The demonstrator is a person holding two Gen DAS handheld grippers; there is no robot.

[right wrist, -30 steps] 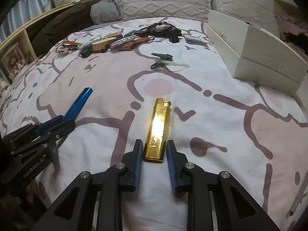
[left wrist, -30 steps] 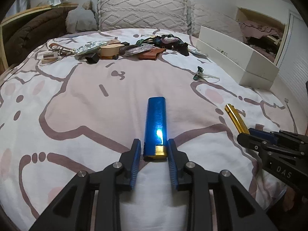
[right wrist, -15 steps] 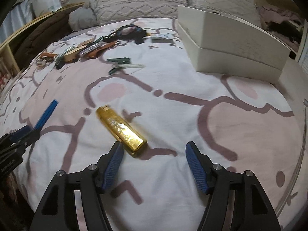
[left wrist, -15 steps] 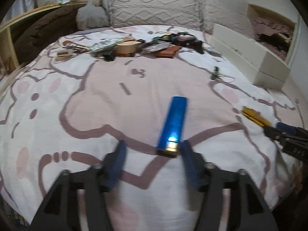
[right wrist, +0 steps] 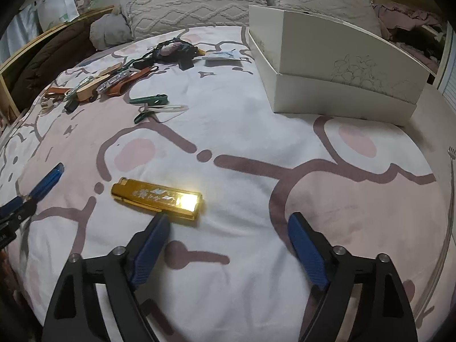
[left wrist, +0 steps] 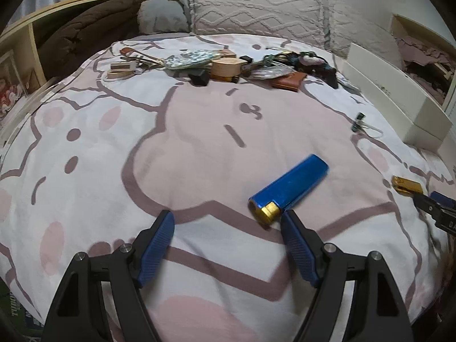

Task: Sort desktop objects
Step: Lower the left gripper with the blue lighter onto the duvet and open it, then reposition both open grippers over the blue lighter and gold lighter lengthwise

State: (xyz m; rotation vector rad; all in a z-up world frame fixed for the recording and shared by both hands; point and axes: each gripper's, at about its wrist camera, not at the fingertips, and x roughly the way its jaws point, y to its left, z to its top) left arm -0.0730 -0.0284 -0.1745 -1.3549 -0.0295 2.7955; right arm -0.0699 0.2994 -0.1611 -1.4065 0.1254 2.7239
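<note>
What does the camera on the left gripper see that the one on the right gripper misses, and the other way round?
Only the left wrist view shows the left gripper with its jaws apart over the bedspread, and the whole blue lighter lying just past one fingertip.

Only the right wrist view shows the right gripper, whose jaws are opening with nothing between them, the gold lighter's decorated face, and the line drawing on the white box.

Both show the two lighters, the box, the pillows, and the heap of small items near them.
</note>
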